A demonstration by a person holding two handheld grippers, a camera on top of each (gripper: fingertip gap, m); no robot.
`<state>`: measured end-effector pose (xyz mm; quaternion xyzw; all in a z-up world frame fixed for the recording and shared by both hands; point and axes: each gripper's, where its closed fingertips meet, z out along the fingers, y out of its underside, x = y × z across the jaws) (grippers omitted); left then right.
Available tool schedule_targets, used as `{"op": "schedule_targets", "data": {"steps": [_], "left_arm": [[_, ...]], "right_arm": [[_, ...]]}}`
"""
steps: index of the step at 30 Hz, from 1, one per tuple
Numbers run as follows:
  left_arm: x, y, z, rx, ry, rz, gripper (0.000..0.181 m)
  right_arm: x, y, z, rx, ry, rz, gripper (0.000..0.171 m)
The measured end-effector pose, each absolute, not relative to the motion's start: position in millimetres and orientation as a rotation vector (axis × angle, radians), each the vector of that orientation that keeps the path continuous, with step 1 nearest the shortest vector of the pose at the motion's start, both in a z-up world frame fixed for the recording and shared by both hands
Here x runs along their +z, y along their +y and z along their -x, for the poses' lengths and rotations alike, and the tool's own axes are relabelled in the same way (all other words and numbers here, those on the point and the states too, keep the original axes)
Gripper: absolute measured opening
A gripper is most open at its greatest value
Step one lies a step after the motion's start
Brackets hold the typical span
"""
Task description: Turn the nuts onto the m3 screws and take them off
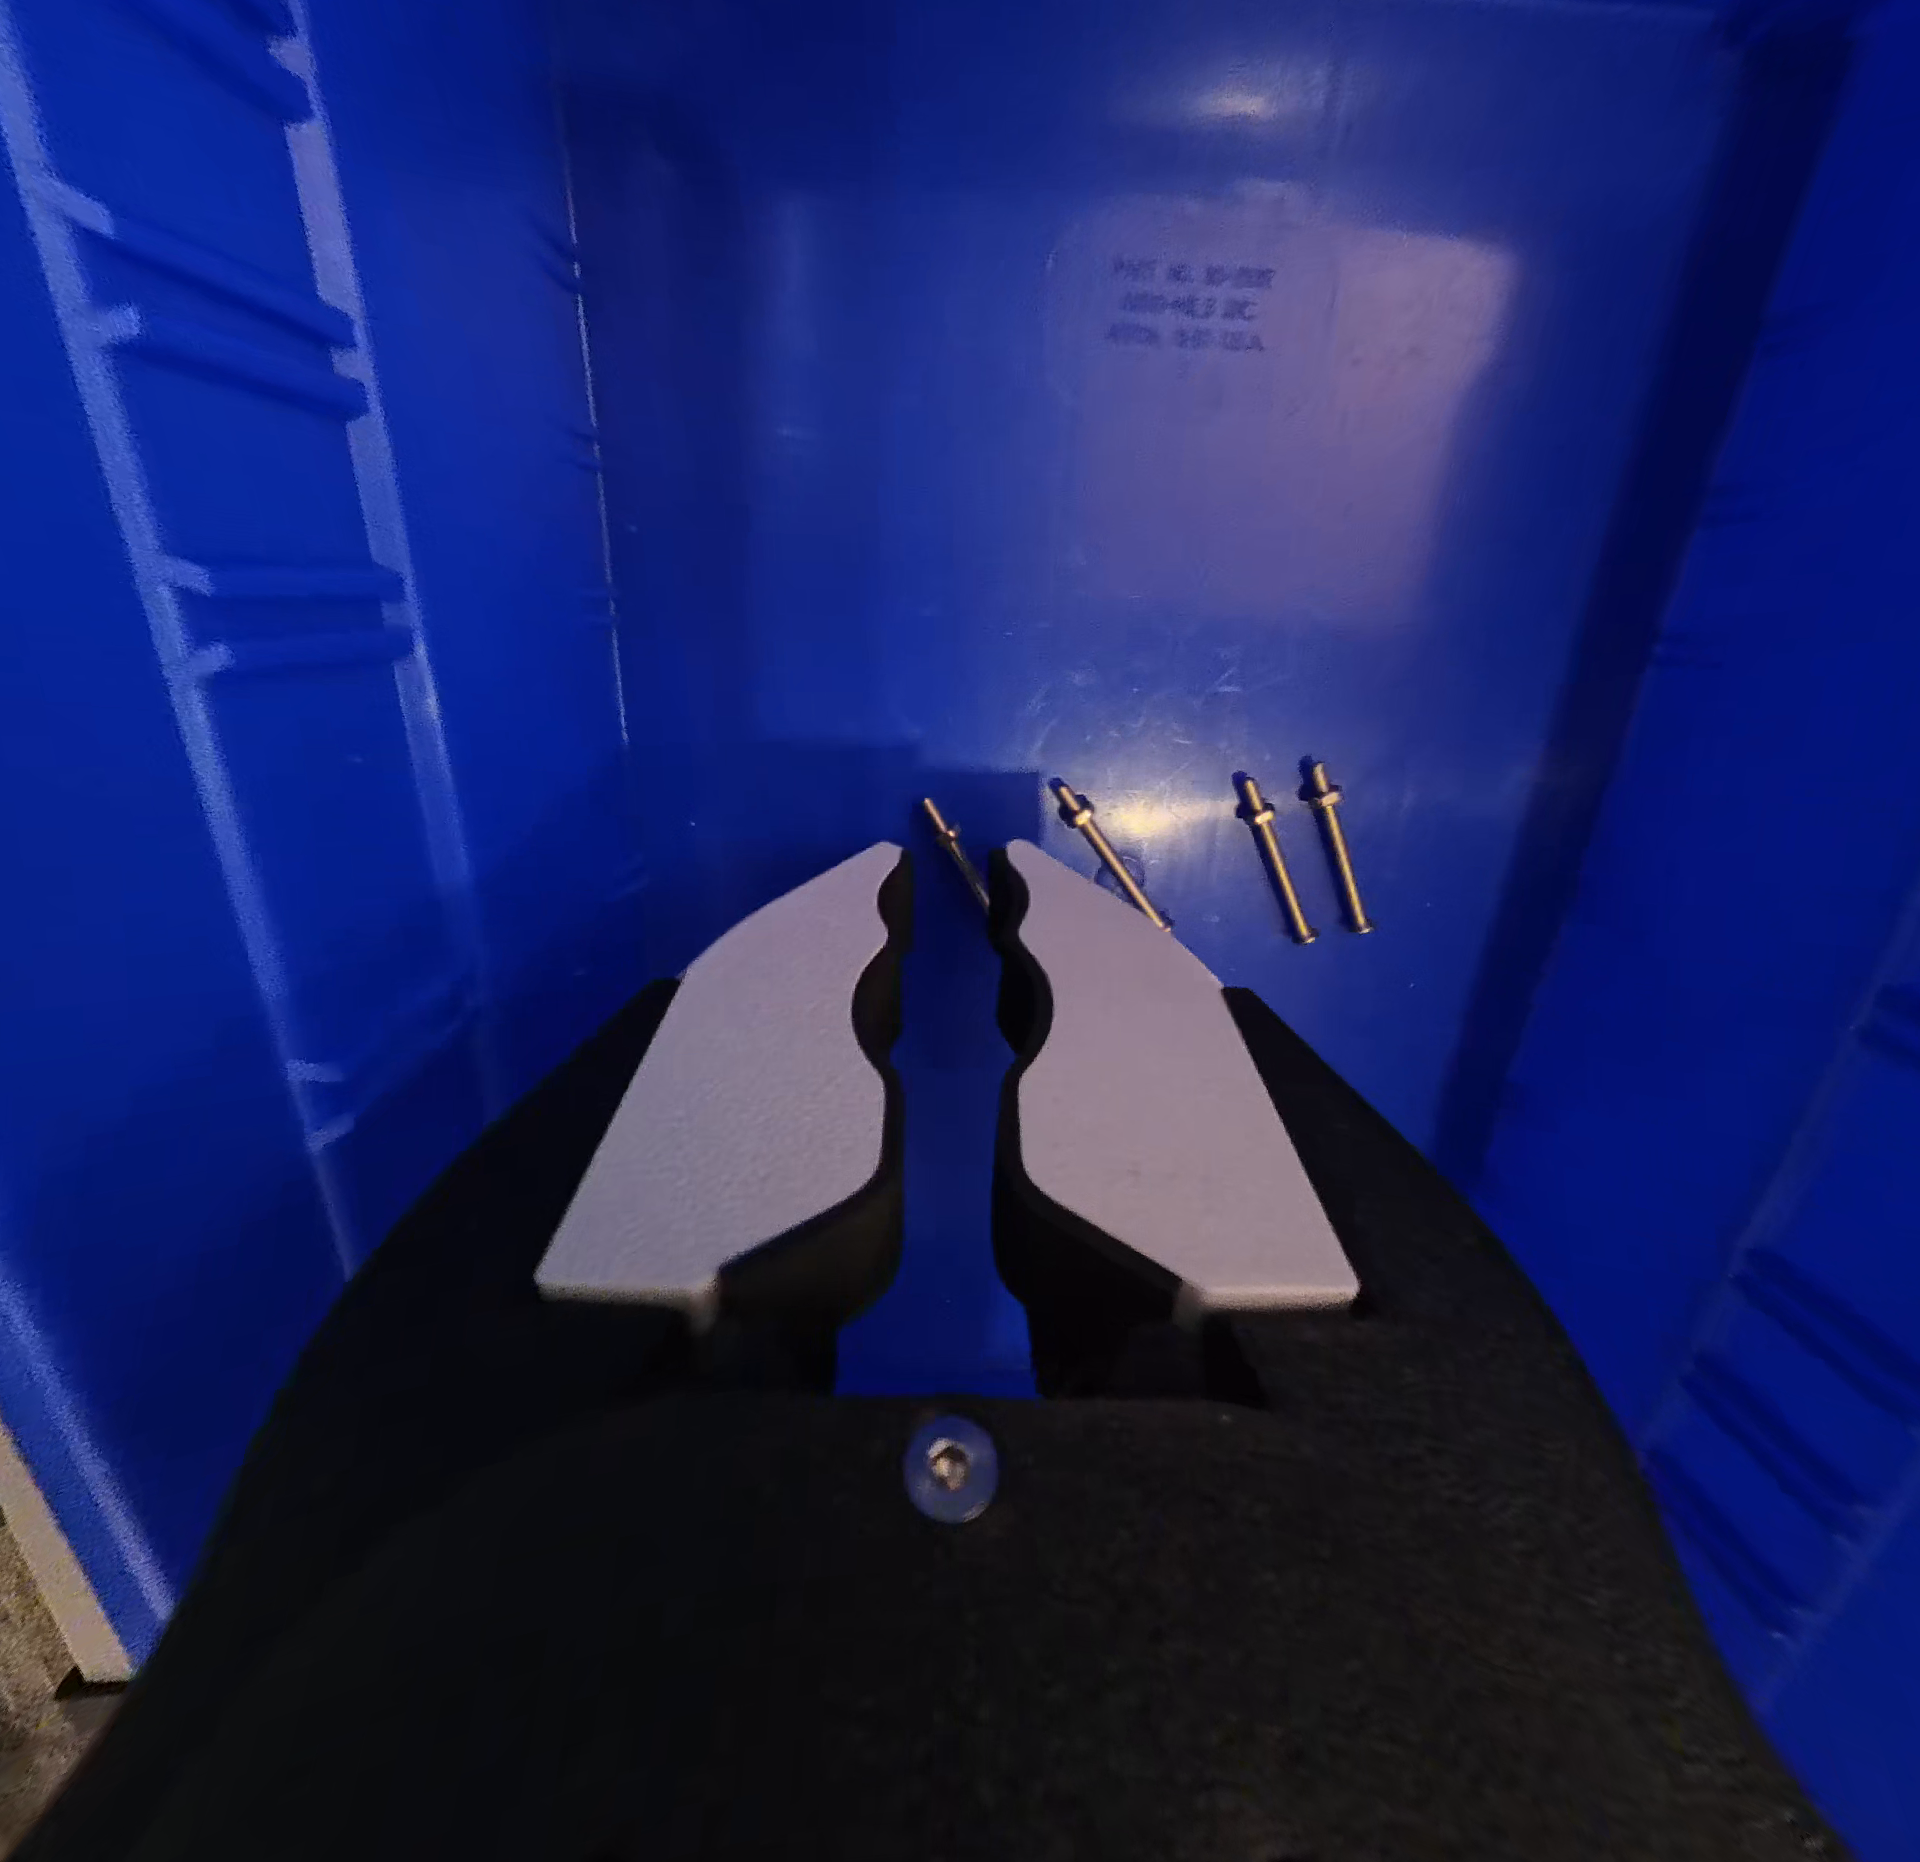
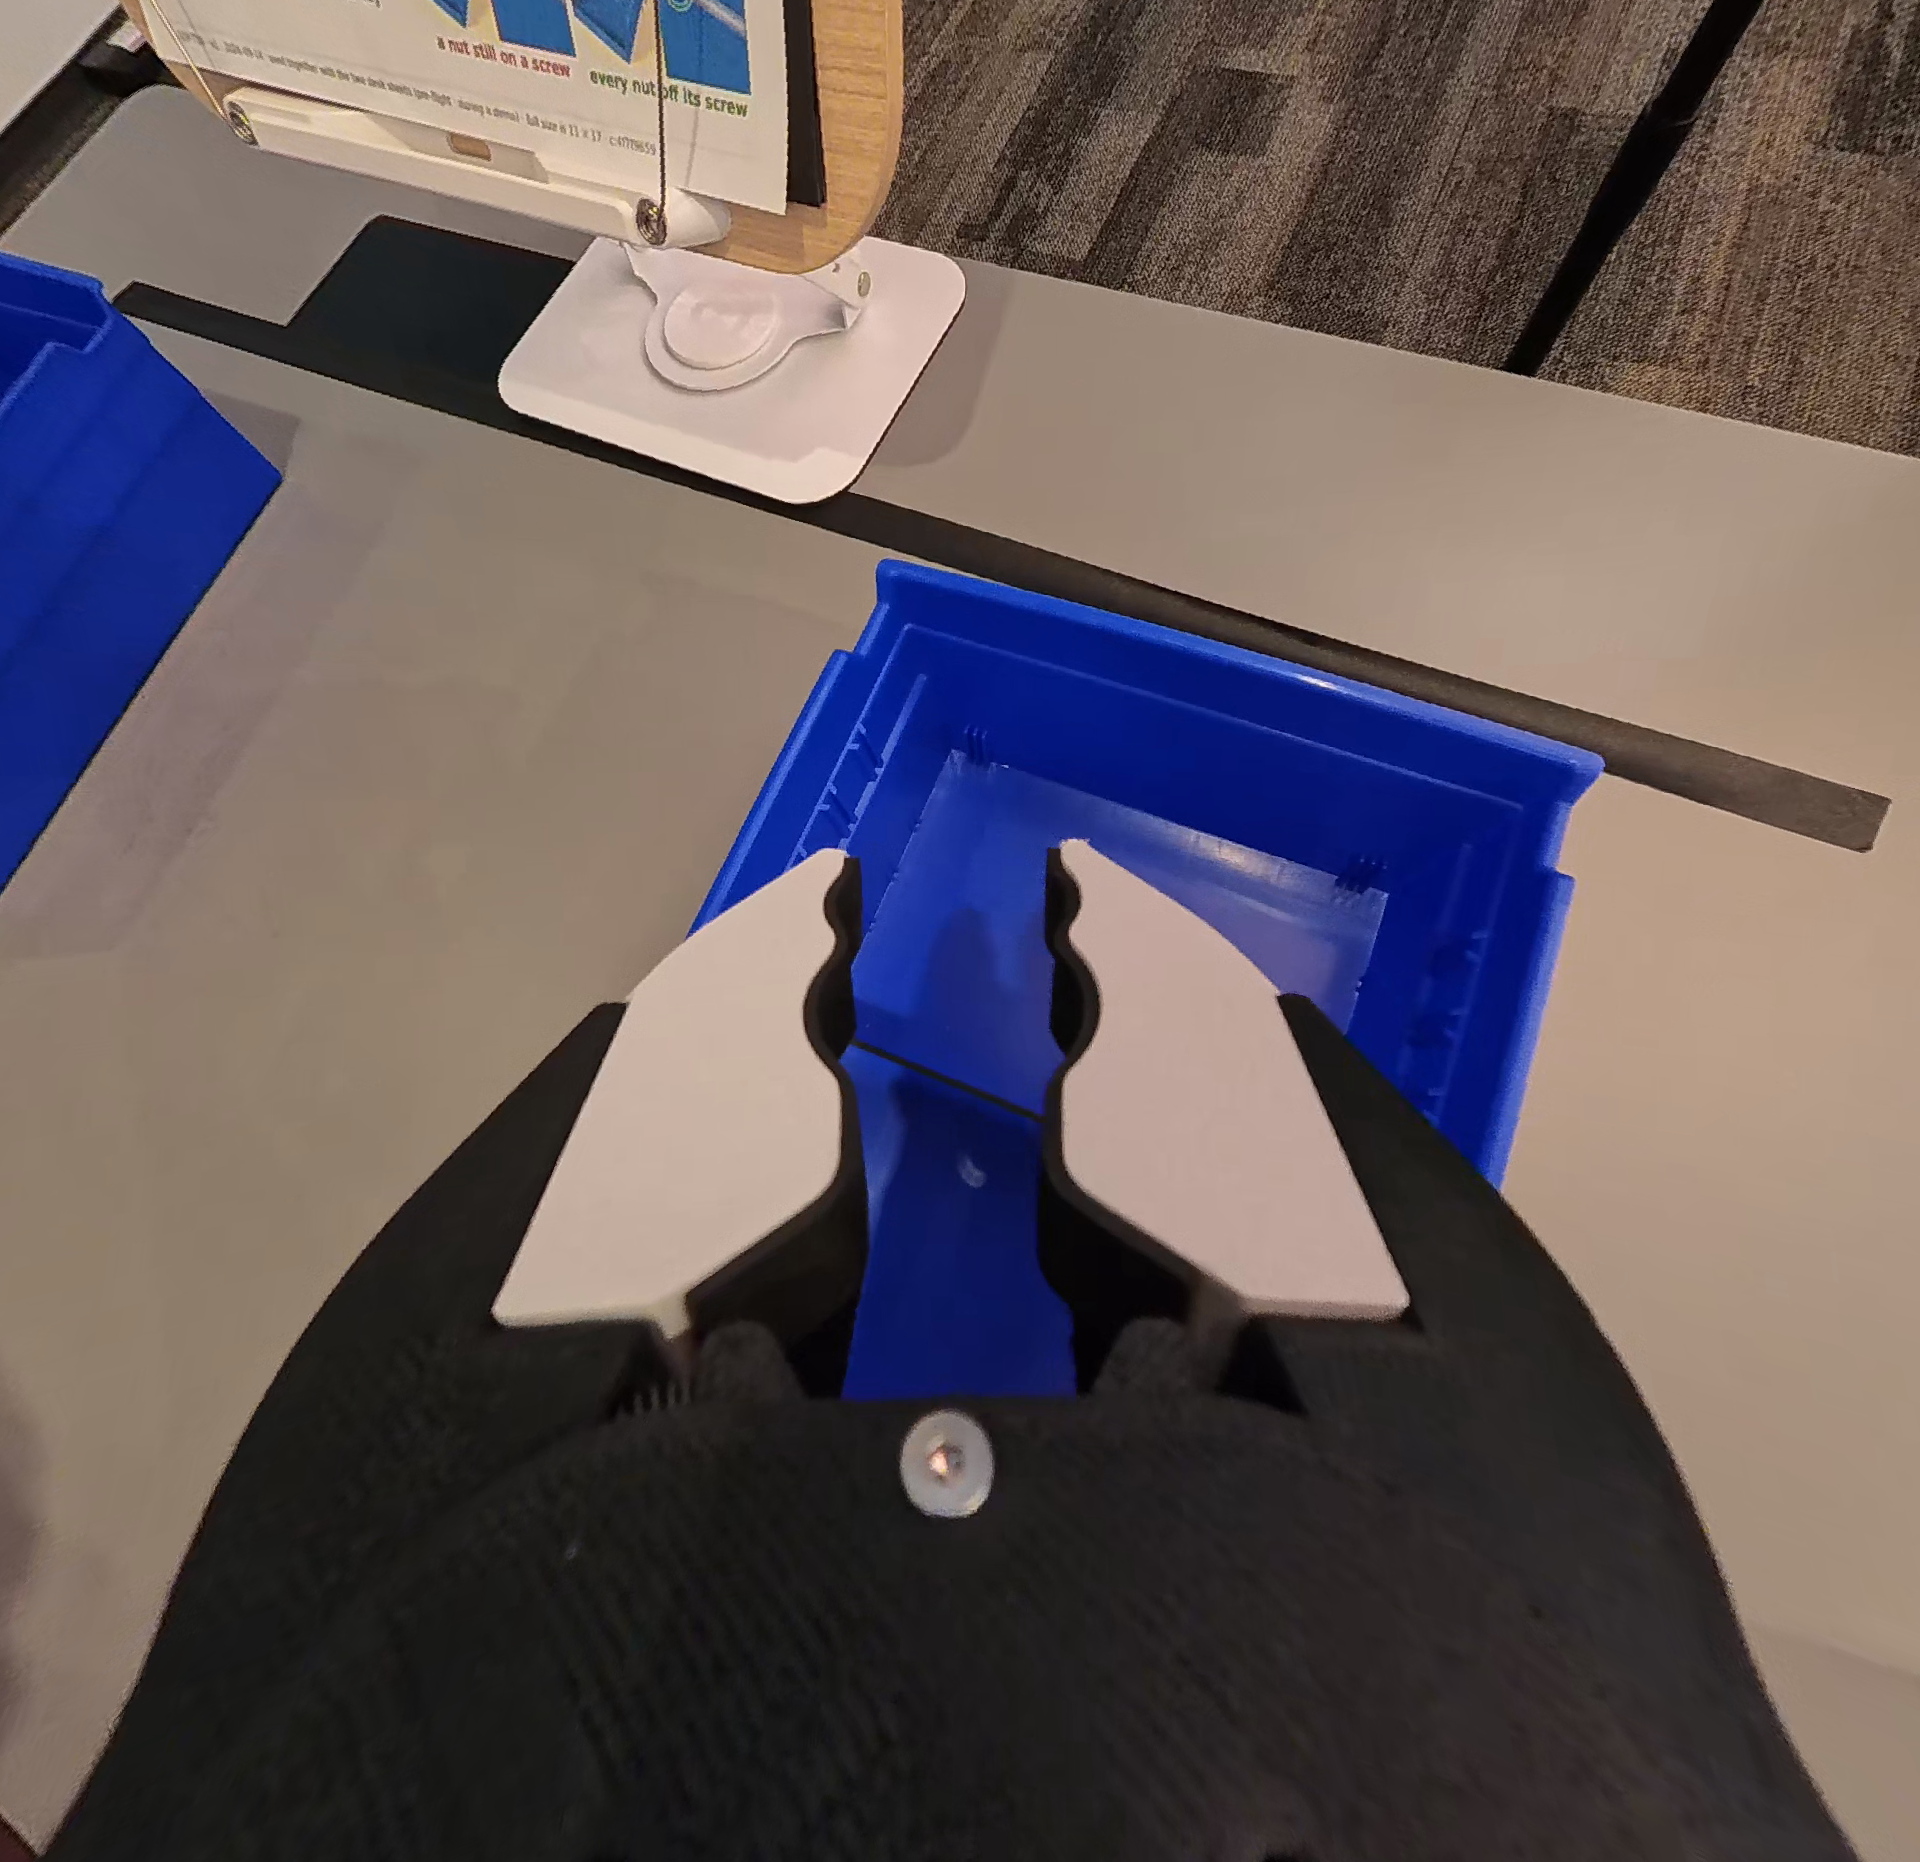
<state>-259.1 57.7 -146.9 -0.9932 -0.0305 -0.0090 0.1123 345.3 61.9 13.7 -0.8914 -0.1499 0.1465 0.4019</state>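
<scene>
A: Blue bin (image 1: 1143, 462) walls are surrounding the left gripper (image 1: 951, 856), spread narrowly; four screws (image 1: 1273, 856) with nuts (image 1: 1255, 813) are lying just ahead.

B: Light, stiff, slippery; pinch mid-shank. Right gripper (image 2: 951, 862) is hovering spread, empty, over another bin (image 2: 1195, 669) on the worktop (image 2: 416, 773).

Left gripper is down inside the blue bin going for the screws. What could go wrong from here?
1. The nearest screw lies partly under the left gripper's right finger, so closing may pin or flick it rather than grip it.
2. The next screw lies close beside it and could get knocked or caught too.
3. The bin walls crowd the gripper, limiting any re-angle.
</scene>
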Motion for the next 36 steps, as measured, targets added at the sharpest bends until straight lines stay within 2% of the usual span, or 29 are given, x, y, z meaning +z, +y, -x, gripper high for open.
{"op": "schedule_targets", "data": {"steps": [11,24,27,36], "left_arm": [[-152.2,53.4,254.6,-0.016,-0.063,2.968,0.022],[-153.5,52.8,254.2,0.007,-0.044,2.976,0.014],[-154.0,51.7,251.6,0.008,-0.013,2.982,0.003],[-153.7,47.0,254.3,0.095,0.093,3.014,0.003]], "right_arm": [[8.9,61.9,-344.6,0.355,-0.389,2.275,0.036],[0.2,62.5,-342.2,0.335,-0.413,2.315,0.038],[-0.1,62.7,-341.5,0.333,-0.416,2.316,0.038],[1.4,62.4,-341.9,0.338,-0.417,2.309,0.038]]}}
